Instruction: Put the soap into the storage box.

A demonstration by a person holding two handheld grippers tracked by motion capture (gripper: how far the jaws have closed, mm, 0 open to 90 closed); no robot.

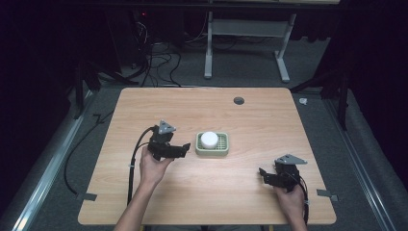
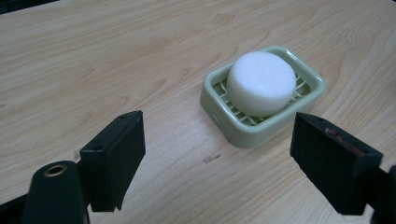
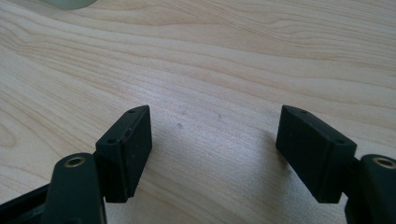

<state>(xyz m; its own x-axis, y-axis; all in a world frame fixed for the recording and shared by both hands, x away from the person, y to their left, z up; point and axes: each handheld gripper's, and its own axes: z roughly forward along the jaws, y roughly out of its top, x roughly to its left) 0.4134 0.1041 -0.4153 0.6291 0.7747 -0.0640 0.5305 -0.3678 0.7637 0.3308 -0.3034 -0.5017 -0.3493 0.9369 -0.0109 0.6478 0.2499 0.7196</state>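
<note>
A round white soap (image 1: 209, 139) (image 2: 261, 82) lies in a pale green slatted dish (image 1: 223, 148) (image 2: 233, 128) near the middle of the wooden table (image 1: 250, 120). My left gripper (image 1: 185, 148) (image 2: 217, 156) hovers just left of the dish, open, jaws wide apart with nothing between them. My right gripper (image 1: 263, 174) (image 3: 212, 149) rests low near the table's front right, open over bare wood, well apart from the dish.
A dark round grommet hole (image 1: 238, 100) sits near the table's far edge. Black cables (image 1: 132, 163) trail from the left gripper over the table's left side. A grey metal frame (image 1: 245, 43) stands on the floor beyond the table.
</note>
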